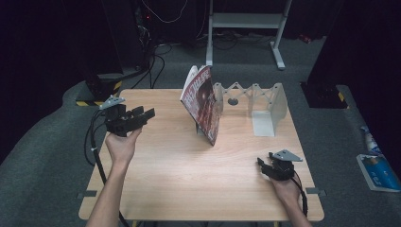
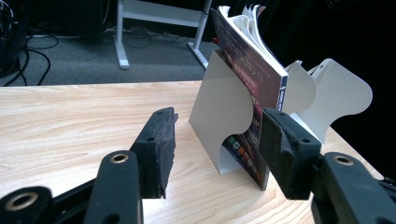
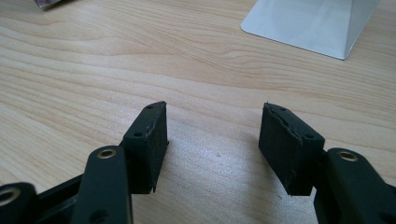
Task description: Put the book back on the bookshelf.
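Observation:
A dark red magazine [image 1: 204, 101] leans tilted against the left plate of a white extendable book rack [image 1: 257, 101] at the back middle of the wooden table [image 1: 189, 165]. In the left gripper view the magazine [image 2: 252, 79] rests on a white rack plate [image 2: 222, 116], its pages fanning at the top. My left gripper [image 1: 144, 113] is held above the table's left side, open and empty, pointing towards the magazine. My right gripper [image 1: 262, 166] sits low over the front right of the table, open with nothing between its fingers [image 3: 149, 140].
The rack's right end plate [image 1: 272, 116] stands at the back right of the table; its base [image 3: 308, 23] lies ahead of the right gripper. Beyond the table are a white frame [image 1: 246, 21], cables and dark equipment on grey floor. Blue items [image 1: 376, 165] lie on the floor at right.

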